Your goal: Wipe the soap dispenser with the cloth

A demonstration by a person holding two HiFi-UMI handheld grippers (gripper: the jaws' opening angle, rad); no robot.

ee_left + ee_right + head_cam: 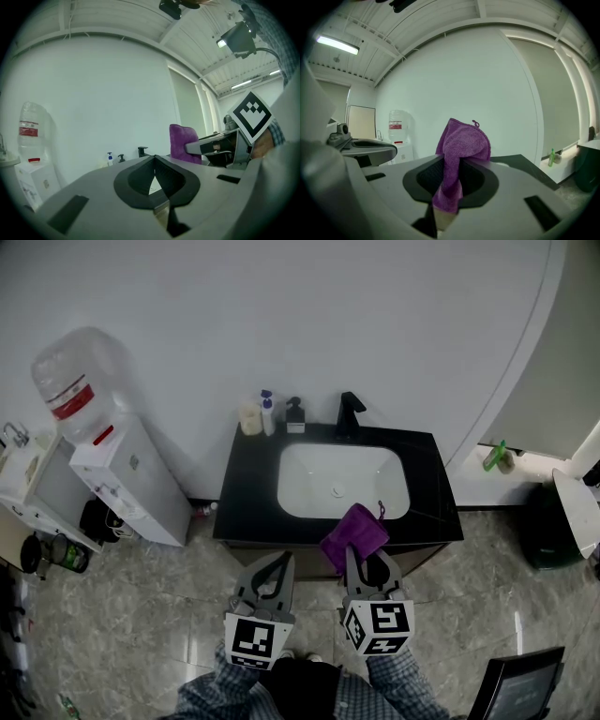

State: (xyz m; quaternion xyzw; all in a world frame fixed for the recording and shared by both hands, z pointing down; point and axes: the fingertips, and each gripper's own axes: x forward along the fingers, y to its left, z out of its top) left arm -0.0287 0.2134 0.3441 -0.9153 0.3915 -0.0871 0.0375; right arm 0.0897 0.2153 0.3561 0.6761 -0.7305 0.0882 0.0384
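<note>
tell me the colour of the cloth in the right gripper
Purple. The cloth shows best in the right gripper view.

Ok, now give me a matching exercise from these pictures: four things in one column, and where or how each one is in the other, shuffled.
Things:
1. purple cloth
2. left gripper
3. faucet
4. water bottle

Place or state:
A. upside down on the white cooler
B. jaws together, nothing between them
C. at the back edge of the black counter
D. clamped in the right gripper

Pairs: 1-D, 2-B, 3-C, 4-A.
</note>
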